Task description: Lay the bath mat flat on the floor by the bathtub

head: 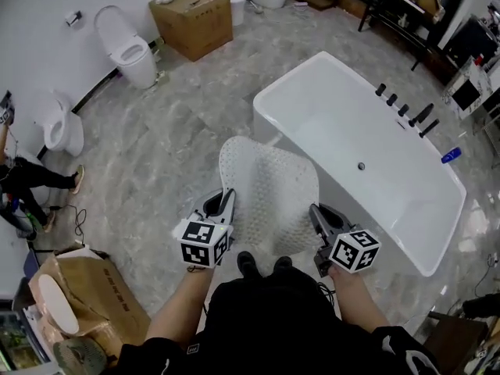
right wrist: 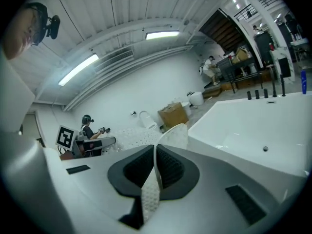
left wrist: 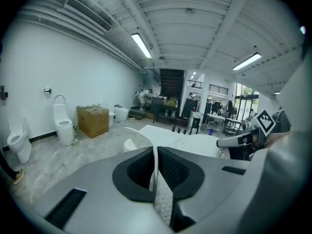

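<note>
Pinching the mat by its near left edge with the left gripper, jaws closed tight on the thin white sheet. Spreads ahead of and between both pairs of jaws, bowed, seemingly clear of the floor. Clamped the same way at the near right edge by the right gripper, jaws pressed together on it. Just right of those jaws, the tub. Judged roughly midway: lifted and alongside, not yet lowered or flattened. No legible brand or writing anywhere; only square markers on the cubes.
</note>
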